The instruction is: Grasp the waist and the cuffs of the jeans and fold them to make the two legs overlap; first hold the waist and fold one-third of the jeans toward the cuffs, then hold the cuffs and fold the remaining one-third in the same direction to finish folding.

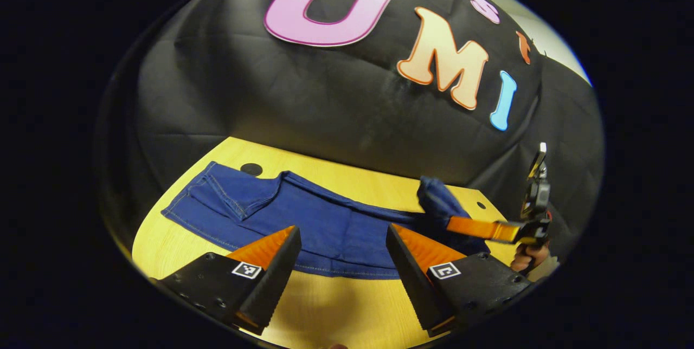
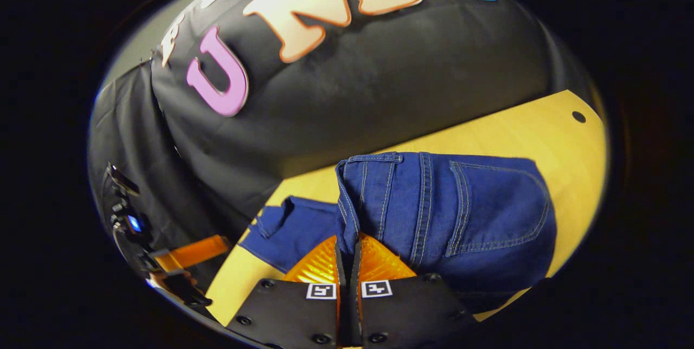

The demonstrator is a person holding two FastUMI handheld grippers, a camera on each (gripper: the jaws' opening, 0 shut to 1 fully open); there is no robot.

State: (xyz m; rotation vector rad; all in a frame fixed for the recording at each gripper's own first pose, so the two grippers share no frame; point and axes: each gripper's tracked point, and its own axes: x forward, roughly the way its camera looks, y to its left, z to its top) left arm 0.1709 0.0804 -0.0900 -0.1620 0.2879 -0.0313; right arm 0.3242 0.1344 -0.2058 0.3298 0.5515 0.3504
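Right gripper view: the right gripper (image 2: pixel 347 262) has its fingers clenched on the waist (image 2: pixel 347 202) of the jeans (image 2: pixel 466 219), lifted off the surface (image 2: pixel 542 127). In the left gripper view, the left gripper (image 1: pixel 341 262) hangs released above the legs. The first one-third fold seems underway; next, carry the waist toward the cuffs.

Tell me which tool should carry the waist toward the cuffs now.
Right. The right tool is shut on the jeans at the waistband and has it lifted, while the left tool hangs open above the table, holding nothing.
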